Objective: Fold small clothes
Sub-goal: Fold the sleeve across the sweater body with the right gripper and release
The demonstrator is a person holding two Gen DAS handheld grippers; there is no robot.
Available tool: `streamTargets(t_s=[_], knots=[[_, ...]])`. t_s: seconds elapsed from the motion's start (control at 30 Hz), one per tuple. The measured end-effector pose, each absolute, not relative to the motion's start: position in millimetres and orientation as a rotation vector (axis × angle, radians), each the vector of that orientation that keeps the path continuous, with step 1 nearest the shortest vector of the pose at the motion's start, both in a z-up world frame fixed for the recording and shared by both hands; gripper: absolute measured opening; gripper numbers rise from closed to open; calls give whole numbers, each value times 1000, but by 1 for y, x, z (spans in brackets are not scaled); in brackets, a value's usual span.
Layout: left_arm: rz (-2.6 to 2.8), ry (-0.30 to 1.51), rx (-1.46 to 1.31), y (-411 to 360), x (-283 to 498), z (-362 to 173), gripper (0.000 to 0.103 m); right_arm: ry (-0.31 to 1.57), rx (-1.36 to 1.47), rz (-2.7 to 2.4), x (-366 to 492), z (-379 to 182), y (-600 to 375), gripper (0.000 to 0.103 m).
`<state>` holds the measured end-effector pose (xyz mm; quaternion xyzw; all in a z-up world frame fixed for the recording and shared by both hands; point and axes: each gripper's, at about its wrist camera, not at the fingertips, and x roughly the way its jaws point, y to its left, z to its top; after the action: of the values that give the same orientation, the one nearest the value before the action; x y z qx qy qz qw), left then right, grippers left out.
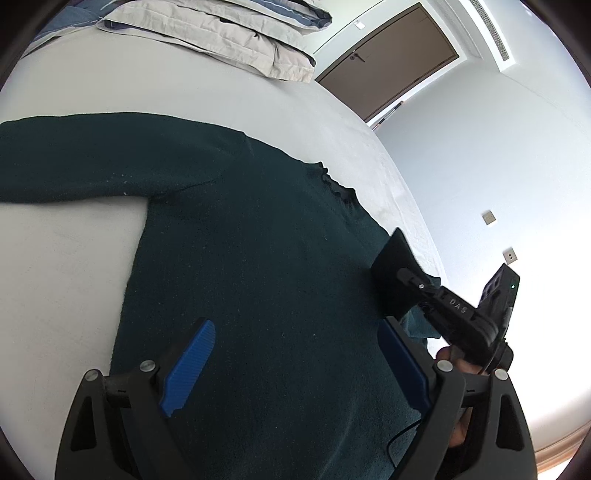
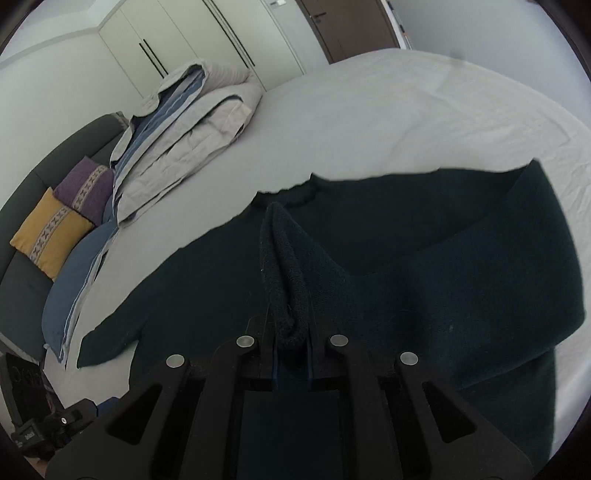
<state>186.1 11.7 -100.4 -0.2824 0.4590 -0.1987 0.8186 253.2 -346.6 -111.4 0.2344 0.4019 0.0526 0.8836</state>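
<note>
- The sweater (image 1: 258, 240) lies flat on the bed (image 1: 221, 96), one sleeve (image 1: 74, 158) stretched away from the body toward the duvet (image 1: 221, 29).
- Left gripper (image 1: 295, 365): jaws wide, empty, hovering over the sweater's body.
- Right gripper (image 2: 291, 332): jaws narrow, pinching a bunched cuff (image 2: 284, 266) raised above the sweater.
- Risk: the thick knit may slip from the narrow pinch if pulled fast.
- Risk: dragging the cuff may shift the unpinned body and skew the fold.

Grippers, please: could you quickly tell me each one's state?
Left gripper: open, above the dark green sweater, holding nothing.
Right gripper: closed on a sweater fold.
</note>
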Motion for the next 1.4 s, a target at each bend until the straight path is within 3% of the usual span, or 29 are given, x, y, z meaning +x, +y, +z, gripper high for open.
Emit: streamTargets(t_s=[0.1,0.13,0.37,0.53,0.6,0.67,0.7,0.73,1.1,1.4], knots=[[-443,989,-608,-1,200,-101,91,777,550,160,202,-130,-306,57],[-454,996,-604,-8,205,-101,91,753,562,163,179,-134,-286,58],[-523,1060,-529,-85,254,-112,89,757,663,181,95,-96,-364,59],[-526,1154,-439,-141,297,-134,54,706,762,159,47,-106,-403,59],[-502,1178,-420,-151,308,-143,45,700,794,144,41,-111,-413,59],[-492,1173,-403,-156,308,-144,30,700,813,130,35,-118,-422,59],[-489,1172,-392,-158,308,-144,17,703,819,121,35,-121,-425,59],[-486,1167,-381,-159,308,-143,12,710,823,111,34,-125,-428,59],[-441,922,-292,-117,311,-94,9,698,862,56,32,-120,-458,57],[-370,949,-336,-75,331,-133,9,659,714,-136,91,-63,-528,58]])
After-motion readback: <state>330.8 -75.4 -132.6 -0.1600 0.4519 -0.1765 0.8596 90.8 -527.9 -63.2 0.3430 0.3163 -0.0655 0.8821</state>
